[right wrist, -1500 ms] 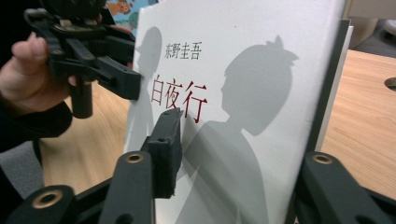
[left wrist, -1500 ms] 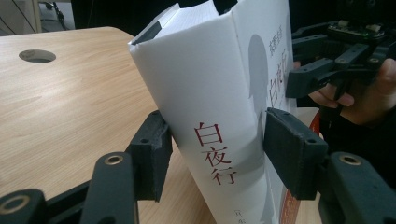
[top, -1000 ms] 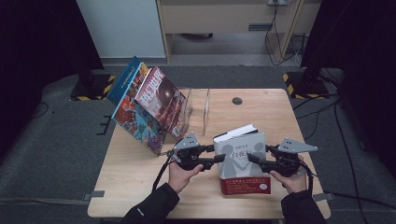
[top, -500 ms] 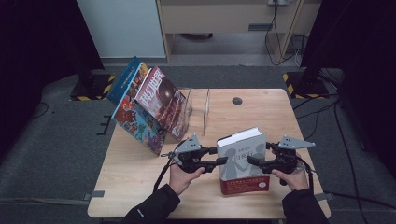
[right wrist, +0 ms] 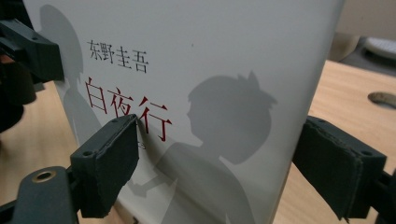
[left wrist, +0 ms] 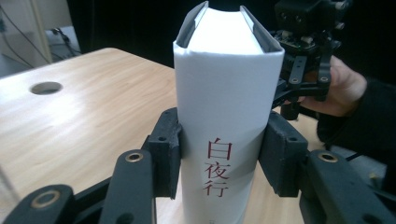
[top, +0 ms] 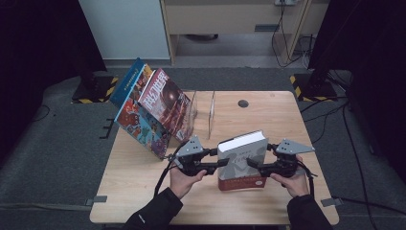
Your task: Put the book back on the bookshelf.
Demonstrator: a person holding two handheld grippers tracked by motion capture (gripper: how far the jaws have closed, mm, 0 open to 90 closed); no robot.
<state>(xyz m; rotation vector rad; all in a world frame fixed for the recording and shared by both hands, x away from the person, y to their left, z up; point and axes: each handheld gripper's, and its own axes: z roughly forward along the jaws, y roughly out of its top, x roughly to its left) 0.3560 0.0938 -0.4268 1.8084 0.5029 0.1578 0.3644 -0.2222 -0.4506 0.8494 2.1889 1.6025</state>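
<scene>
Your left gripper (left wrist: pixel 223 154) is clamped on the book (top: pixel 243 154): both pads sit flat against the covers w/ the spine betw. them, low on the spine, next to the red title characters. The jaws have just been closing a bit more on it.

Your right gripper (right wrist: pixel 224 172) has its jaws apart, having just opened wide. In the right gripper view the near pad (right wrist: pixel 109 163) lies over the front cover by the red title; can't tell if it touches. The far pad (right wrist: pixel 338 165) stands clear, past the book's edge, w/ a gap. So the page-side edge sits betw. the jaws but isn't gripped.

The book stands upright on its bottom edge, long axis roughly vertical, top leaning a little away from you. Spine points to your left hand (top: pixel 184 176), page edge to your right hand (top: pixel 293 178), grey front cover faces you. From the high view it's betw. your two hands, toward the near edge of the table (top: pixel 268 112), right of centre.

Behind it lies a red book (top: pixel 242 182), flat on the wood; touching or not, can't tell. Further out: clear dividers (top: pixel 210 112) mid-table, colourful magazines (top: pixel 155 112) leaning at the left, a round hole (top: pixel 243 103) near the far edge.
</scene>
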